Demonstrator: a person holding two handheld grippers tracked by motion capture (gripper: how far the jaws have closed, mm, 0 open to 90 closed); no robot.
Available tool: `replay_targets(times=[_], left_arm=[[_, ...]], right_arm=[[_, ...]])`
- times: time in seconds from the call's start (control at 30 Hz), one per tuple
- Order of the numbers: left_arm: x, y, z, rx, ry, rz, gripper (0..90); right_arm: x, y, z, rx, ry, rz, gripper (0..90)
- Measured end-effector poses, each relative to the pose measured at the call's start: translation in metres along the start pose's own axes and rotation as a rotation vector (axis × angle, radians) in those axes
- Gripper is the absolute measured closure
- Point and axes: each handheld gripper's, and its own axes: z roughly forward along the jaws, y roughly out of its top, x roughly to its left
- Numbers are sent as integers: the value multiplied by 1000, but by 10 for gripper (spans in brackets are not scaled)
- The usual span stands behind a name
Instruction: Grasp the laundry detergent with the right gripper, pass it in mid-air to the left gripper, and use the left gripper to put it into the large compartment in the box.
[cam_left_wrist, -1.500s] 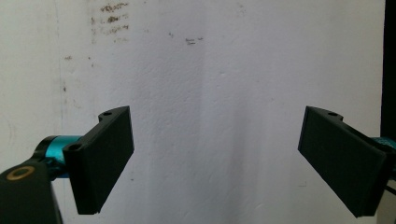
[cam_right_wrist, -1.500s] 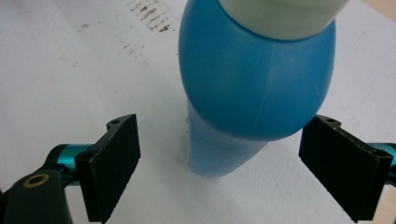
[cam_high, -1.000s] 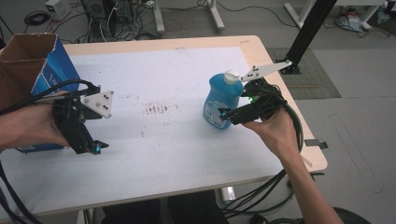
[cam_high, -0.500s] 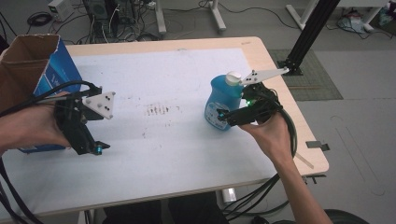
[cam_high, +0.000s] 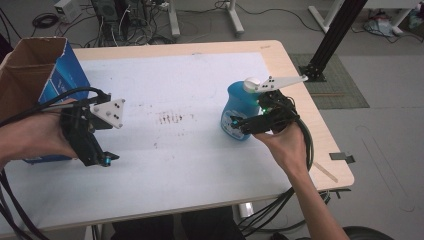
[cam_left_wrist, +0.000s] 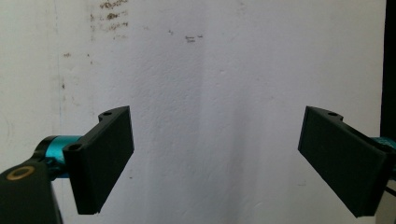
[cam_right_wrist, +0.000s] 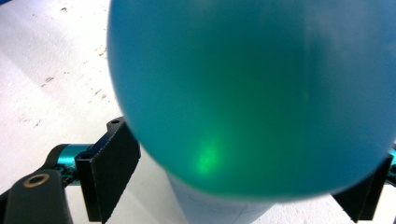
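Observation:
A blue bottle (cam_high: 239, 107) with a white cap stands at the right of the white table cover (cam_high: 190, 165). My right gripper (cam_high: 241, 125) is low on the bottle's body, and in the right gripper view its two jaws touch the sides of the bottle (cam_right_wrist: 252, 93), so it is shut on it. At the left, my left gripper (cam_high: 99, 159) hangs over bare white cover. Its jaws are wide apart in the left gripper view, so the left gripper (cam_left_wrist: 215, 163) is open with nothing between them.
An open cardboard box (cam_high: 37, 67) with a blue side stands at the table's left edge, just behind my left hand. Dark smudges (cam_high: 170, 117) mark the middle of the cover. The table's right edge (cam_high: 325, 140) runs close beside my right hand.
The right gripper and the blue bottle have shifted slightly to the right and toward me. The left gripper has stayed nearly still.

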Motion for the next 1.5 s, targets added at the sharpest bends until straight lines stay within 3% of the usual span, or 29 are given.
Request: replay_targets(times=[0.83,0.9,1.5], left_arm=[[0,-1,2,-2,-2,1,105],[0,-1,2,-3,-2,3,105],[0,-2,1,-2,-1,-1,105]], right_arm=[[-2,-2,5,-9,-8,22,182],[-2,-3,4,-12,3,17,235],[0,-1,4,-21,12,3,309]])
